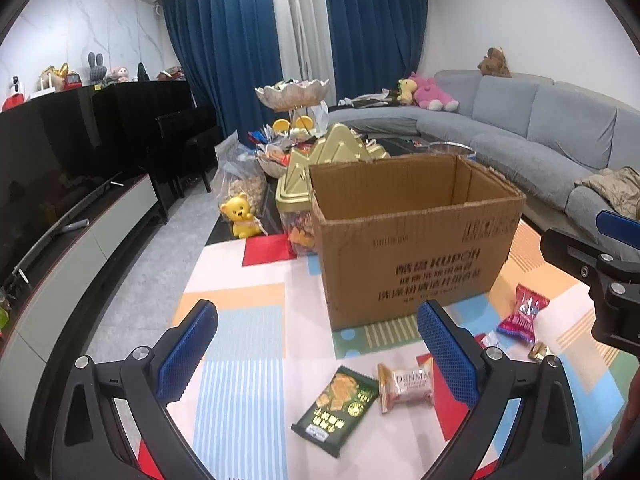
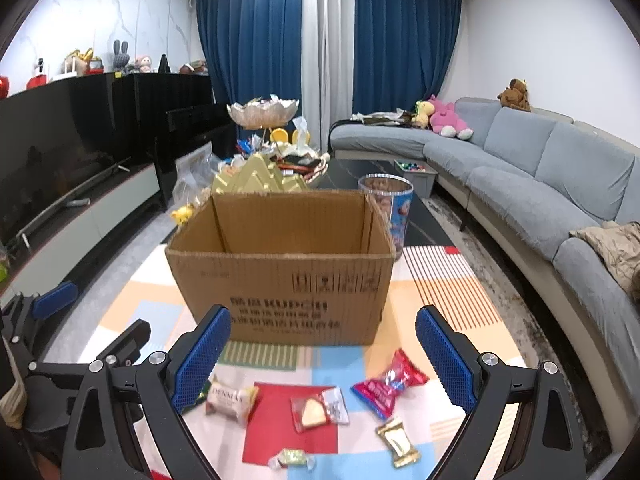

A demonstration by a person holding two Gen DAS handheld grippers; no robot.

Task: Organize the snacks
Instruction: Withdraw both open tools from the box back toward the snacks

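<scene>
Both my tongs hang spread wide over the patchwork mat (image 2: pixel 440 280), gripping nothing. Between the fingers of my left gripper (image 1: pixel 318 352) I see a green cracker packet (image 1: pixel 336 408) flat on the mat, and just beside it a pale DENMAS cake pack (image 1: pixel 406 388) whose far end slips behind my right-hand pad. Under my right gripper (image 2: pixel 324 354) the loose snacks are scattered: that same pale pack again at the left, a clear-wrapped wedge (image 2: pixel 316 410) in the middle, a red-and-blue candy bag (image 2: pixel 390 384) further right, and two small gold-wrapped sweets (image 2: pixel 398 442) nearest me. None of them touch the tongs.

Just beyond them stands the open cardboard box (image 2: pixel 280 280), upright, its front wall between me and its floor, so I cannot see inside. Behind it rise a gold peaked lid (image 1: pixel 320 168), a yellow bear (image 1: pixel 240 216) and a clear nut canister (image 2: pixel 392 204). Farther off are the tiered snack stand (image 1: pixel 294 94), the grey sofa (image 2: pixel 540 168) and blue curtains (image 1: pixel 240 48).
</scene>
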